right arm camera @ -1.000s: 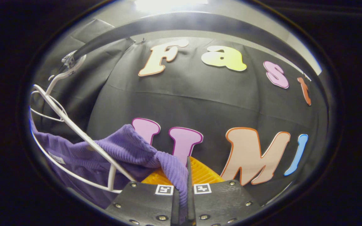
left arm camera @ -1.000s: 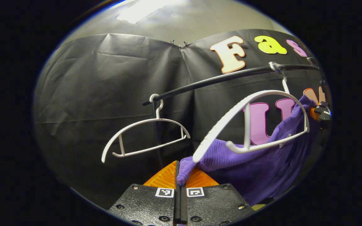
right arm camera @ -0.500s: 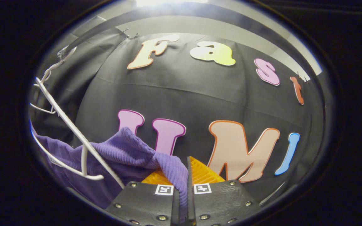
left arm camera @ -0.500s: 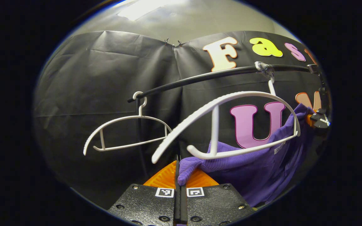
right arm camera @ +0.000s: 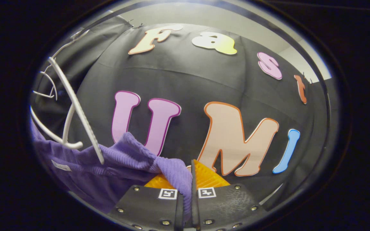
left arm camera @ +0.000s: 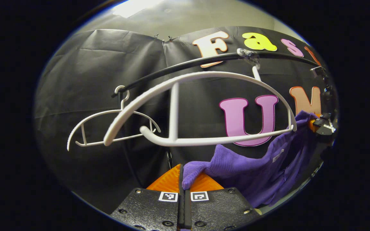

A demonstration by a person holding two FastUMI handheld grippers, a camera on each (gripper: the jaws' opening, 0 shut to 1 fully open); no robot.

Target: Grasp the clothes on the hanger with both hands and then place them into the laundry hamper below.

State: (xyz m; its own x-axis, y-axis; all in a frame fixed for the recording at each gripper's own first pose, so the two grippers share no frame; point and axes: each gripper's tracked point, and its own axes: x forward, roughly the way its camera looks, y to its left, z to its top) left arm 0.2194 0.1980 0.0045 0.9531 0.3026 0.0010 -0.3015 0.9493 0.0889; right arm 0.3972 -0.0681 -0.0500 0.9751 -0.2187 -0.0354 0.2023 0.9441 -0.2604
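Observation:
A purple ribbed garment [left arm camera: 252, 173] stretches between both grippers, below a bare white hanger [left arm camera: 204, 106] that hangs from the black rail [left arm camera: 185, 65]. My left gripper [left arm camera: 182, 175] is shut on one end of the cloth. At the far right of the left gripper view the other gripper [left arm camera: 321, 123] holds the opposite end. In the right gripper view my right gripper [right arm camera: 189, 173] is shut on the purple garment [right arm camera: 120, 163], which trails off to the left past the white hanger [right arm camera: 75, 112].
A second bare white hanger [left arm camera: 108, 125] hangs near the left end of the rail. The black cloth wall [left arm camera: 88, 80] stands close behind the rail. A pale ceiling [left arm camera: 188, 14] shows above it.
Both grippers have moved down with the garment. It has slipped off the white hanger, which now sits above the cloth in both views.

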